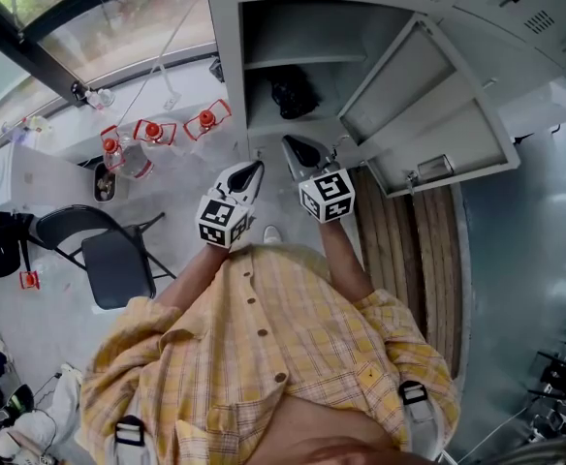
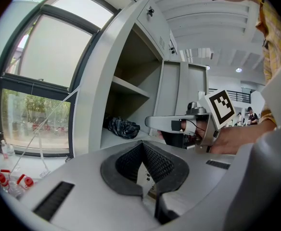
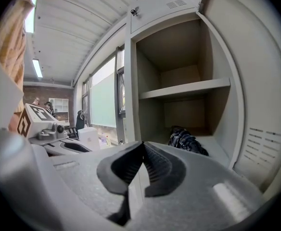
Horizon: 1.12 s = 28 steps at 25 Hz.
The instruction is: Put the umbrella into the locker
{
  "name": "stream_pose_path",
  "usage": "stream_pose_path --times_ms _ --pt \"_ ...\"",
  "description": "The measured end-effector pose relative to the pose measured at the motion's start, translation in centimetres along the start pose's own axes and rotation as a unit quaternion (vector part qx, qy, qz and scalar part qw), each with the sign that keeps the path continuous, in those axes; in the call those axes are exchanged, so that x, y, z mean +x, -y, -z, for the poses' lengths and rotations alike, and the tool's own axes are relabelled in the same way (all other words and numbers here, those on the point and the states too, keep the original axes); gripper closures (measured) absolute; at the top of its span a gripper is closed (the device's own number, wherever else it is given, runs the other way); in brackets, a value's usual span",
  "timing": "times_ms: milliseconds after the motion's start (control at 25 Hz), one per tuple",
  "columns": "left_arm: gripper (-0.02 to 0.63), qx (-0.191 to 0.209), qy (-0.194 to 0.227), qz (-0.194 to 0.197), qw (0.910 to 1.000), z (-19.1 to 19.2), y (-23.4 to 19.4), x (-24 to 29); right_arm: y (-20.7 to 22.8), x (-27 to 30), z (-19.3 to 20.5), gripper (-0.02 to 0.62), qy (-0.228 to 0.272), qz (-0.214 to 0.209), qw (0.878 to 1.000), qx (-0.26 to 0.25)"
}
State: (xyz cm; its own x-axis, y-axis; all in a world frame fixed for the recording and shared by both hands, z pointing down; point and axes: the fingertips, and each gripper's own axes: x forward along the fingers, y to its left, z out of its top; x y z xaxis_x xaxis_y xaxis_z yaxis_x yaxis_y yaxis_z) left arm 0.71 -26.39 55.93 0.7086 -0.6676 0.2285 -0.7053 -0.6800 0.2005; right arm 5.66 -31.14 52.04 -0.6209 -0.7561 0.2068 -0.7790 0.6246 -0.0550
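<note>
Left hand-held gripper (image 1: 252,172) and right hand-held gripper (image 1: 291,146), each with a square-marker cube (image 1: 224,222), were closed and empty before the open locker (image 1: 227,46). The dark folded umbrella (image 1: 293,95) lay in the compartment under its shelf (image 1: 302,59), its print too small to read.

The person wears a yellow checked shirt (image 1: 293,356) with small brown buttons (image 1: 261,332) and grey straps (image 1: 416,401). The left hand-held gripper (image 1: 253,170) and the right hand-held gripper (image 1: 294,147) are grey, each with a black-and-white marker cube (image 1: 225,223).
</note>
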Motion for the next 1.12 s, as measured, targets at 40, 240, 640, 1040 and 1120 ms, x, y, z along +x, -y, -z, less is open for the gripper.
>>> stream_pose_path --times_ms 40,240,640,1040,1120 --pt "0.601 0.0 0.001 0.0 1.0 0.0 -0.1 0.0 -0.1 -0.1 0.1 0.597 0.001 0.003 1.0 0.001" --pt "0.601 -0.001 0.001 -0.001 1.0 0.0 -0.2 0.1 -0.3 -0.7 0.9 0.597 0.005 0.009 1.0 0.023" --pt "0.601 -0.002 0.004 -0.006 1.0 -0.2 -0.4 -0.1 -1.8 -1.5 1.9 0.598 0.002 0.008 0.999 0.037" --pt "0.601 -0.006 0.007 -0.009 0.9999 -0.1 -0.4 -0.5 -2.4 -2.1 2.0 0.598 0.003 0.006 0.999 0.049" --pt "0.601 -0.006 0.007 -0.009 0.9999 -0.2 -0.4 -0.5 -2.5 -2.1 2.0 0.598 0.003 0.006 0.999 0.05"
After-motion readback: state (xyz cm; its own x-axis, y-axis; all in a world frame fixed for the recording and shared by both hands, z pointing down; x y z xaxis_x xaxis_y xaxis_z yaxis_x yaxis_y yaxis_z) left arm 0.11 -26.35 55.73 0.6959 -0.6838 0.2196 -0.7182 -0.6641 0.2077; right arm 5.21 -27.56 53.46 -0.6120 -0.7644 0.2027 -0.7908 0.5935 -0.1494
